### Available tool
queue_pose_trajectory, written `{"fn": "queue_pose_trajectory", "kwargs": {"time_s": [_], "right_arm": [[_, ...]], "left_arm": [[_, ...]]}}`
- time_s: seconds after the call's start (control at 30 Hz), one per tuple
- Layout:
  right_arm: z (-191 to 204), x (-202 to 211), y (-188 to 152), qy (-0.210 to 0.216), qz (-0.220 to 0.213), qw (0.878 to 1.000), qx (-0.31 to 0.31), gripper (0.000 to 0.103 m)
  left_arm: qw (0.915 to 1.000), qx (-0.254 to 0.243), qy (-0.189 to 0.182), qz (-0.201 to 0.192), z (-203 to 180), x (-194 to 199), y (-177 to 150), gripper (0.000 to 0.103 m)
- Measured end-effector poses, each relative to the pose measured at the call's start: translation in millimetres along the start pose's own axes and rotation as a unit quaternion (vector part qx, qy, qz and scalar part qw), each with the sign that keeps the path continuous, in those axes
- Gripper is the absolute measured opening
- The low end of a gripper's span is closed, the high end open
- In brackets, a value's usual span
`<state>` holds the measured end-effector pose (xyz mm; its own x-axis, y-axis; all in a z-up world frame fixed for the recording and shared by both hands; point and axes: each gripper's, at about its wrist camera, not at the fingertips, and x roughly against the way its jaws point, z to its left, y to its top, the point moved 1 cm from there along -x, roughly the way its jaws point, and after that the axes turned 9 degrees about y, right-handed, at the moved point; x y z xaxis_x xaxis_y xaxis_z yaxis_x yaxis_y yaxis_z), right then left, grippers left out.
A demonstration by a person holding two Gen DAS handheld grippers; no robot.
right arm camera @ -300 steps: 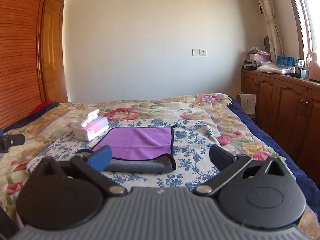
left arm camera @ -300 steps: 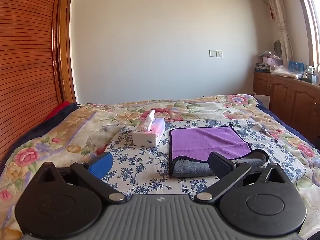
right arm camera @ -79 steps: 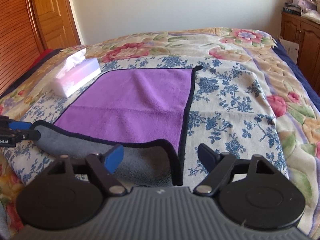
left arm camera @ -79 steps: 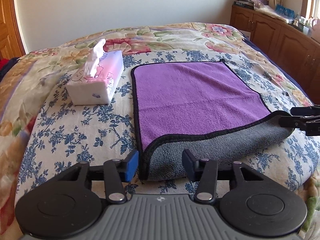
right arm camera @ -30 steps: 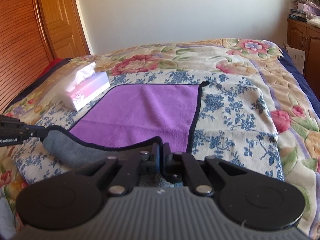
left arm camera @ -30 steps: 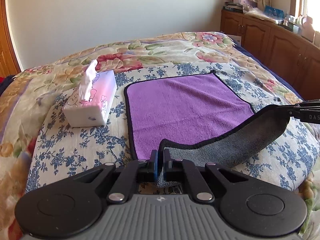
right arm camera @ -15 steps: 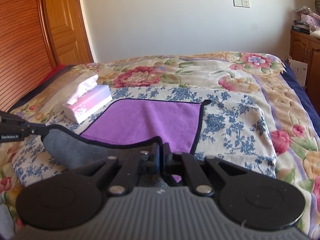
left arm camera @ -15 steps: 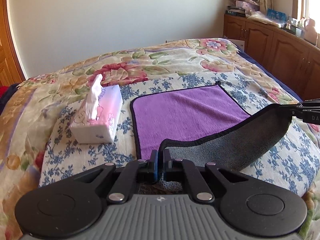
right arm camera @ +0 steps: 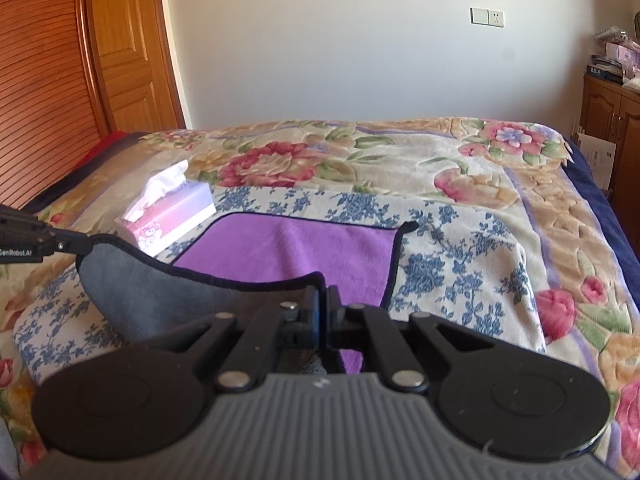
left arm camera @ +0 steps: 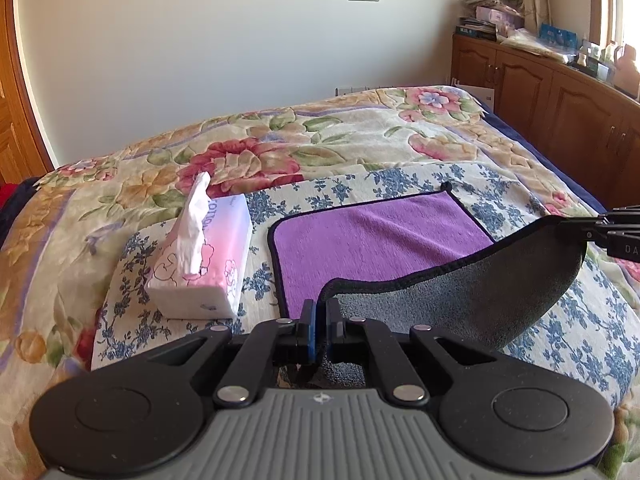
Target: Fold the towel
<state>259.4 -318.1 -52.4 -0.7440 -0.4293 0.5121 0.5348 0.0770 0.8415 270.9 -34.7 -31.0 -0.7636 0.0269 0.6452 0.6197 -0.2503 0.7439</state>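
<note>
A purple towel (left arm camera: 376, 236) with a grey underside and black trim lies on the bed; its far part is flat, also seen in the right wrist view (right arm camera: 304, 248). My left gripper (left arm camera: 319, 312) is shut on the near left corner. My right gripper (right arm camera: 323, 300) is shut on the near right corner. Both hold the near edge lifted above the bed, so the grey underside (left arm camera: 480, 300) hangs in a curve between them. The right gripper shows at the right edge of the left wrist view (left arm camera: 576, 226), the left gripper at the left edge of the right wrist view (right arm camera: 76, 246).
A pink and white tissue box (left arm camera: 204, 260) stands on the bed just left of the towel, also in the right wrist view (right arm camera: 168, 212). Wooden cabinets (left arm camera: 560, 92) run along the right of the bed. A wooden door (right arm camera: 128, 48) is at the left.
Both grippers have risen and moved forward with the towel's near corners, lifting the near edge higher over the flat purple part. Earlier, both closed on the corners.
</note>
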Motion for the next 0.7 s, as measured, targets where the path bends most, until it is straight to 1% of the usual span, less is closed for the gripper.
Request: {"fn": "queue_pose_trajectory", "kwargs": {"time_s": [0.4, 0.7], "right_arm": [[-2.5, -12.4, 20.3, -0.005, -0.006, 1.000, 0.014, 0.004], [-5.7, -19.0, 26.8, -0.009, -0.008, 1.000, 0.016, 0.004]], "left_arm": [[0.9997, -0.018, 0.011, -0.015, -1.9, -9.1, 20.0, 0.005], [0.9993, -0.016, 0.020, -0.026, 2.5, -14.6, 31.8, 0.005]]}}
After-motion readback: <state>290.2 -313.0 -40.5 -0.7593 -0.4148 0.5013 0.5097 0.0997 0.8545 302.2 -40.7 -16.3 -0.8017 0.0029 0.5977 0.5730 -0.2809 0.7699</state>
